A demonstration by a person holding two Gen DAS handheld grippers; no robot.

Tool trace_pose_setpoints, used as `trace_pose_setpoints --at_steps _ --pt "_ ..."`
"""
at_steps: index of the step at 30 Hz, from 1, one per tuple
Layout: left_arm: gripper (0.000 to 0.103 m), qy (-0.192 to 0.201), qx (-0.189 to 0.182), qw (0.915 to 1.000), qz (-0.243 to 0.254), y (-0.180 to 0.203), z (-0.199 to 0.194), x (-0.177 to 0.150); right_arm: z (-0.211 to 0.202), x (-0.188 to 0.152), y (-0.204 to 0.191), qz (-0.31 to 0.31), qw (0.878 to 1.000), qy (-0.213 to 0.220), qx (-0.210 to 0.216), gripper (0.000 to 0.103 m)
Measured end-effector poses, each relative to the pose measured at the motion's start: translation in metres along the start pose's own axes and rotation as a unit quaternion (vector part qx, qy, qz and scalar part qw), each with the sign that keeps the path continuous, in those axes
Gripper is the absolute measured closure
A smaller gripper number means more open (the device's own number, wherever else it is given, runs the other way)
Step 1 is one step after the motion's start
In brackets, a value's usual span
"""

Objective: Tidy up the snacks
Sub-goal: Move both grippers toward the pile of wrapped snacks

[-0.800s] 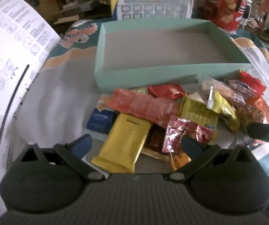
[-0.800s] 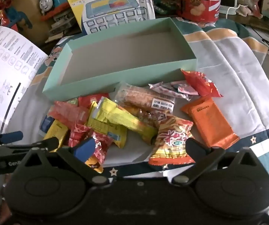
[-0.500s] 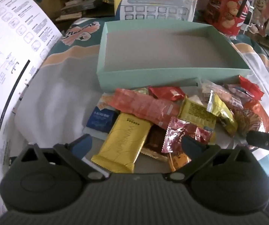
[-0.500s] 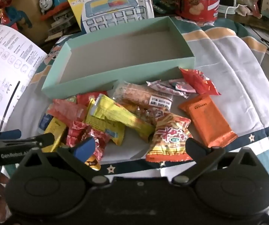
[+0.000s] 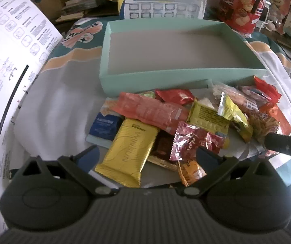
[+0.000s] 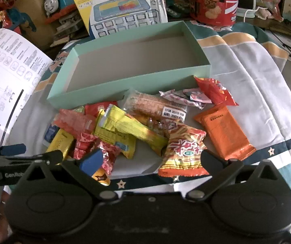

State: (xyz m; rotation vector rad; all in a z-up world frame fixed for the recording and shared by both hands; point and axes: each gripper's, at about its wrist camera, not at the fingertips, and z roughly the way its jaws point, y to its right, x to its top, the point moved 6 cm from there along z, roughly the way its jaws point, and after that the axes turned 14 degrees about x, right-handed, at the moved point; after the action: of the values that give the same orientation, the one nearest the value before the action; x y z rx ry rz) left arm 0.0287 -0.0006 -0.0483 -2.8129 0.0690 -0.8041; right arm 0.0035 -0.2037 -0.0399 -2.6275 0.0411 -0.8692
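soft daylight from my right, glare on the foil wrappers (image 5: 194,142), white blowout at my left view's lower right, strong fisheye bending at edges, slightly soft focus

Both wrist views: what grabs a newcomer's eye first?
The heap of bright snack packets on the cloth, just in front of both open grippers. Behind it lies the mint-green box, with nothing in it. In the pile, the orange packet at the right edge and the gold bar nearest the left gripper stand out.
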Motion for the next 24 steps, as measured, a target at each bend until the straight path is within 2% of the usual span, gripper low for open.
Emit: trace_pose_setpoints --at_steps 12,18,24 --pt "0.000 -0.003 -0.008 0.9999 0.010 0.006 -0.002 0.000 -0.001 0.000 0.003 0.007 1.000 0.003 0.002 0.000" --pt "0.000 -0.001 -0.043 0.9990 0.007 0.011 -0.003 -0.002 -0.003 -0.002 0.007 0.014 1.000 0.007 -0.001 0.000" --pt "0.000 -0.016 -0.043 0.9989 0.010 0.015 0.001 -0.006 -0.004 -0.004 0.011 0.018 1.000 0.007 -0.003 0.000"
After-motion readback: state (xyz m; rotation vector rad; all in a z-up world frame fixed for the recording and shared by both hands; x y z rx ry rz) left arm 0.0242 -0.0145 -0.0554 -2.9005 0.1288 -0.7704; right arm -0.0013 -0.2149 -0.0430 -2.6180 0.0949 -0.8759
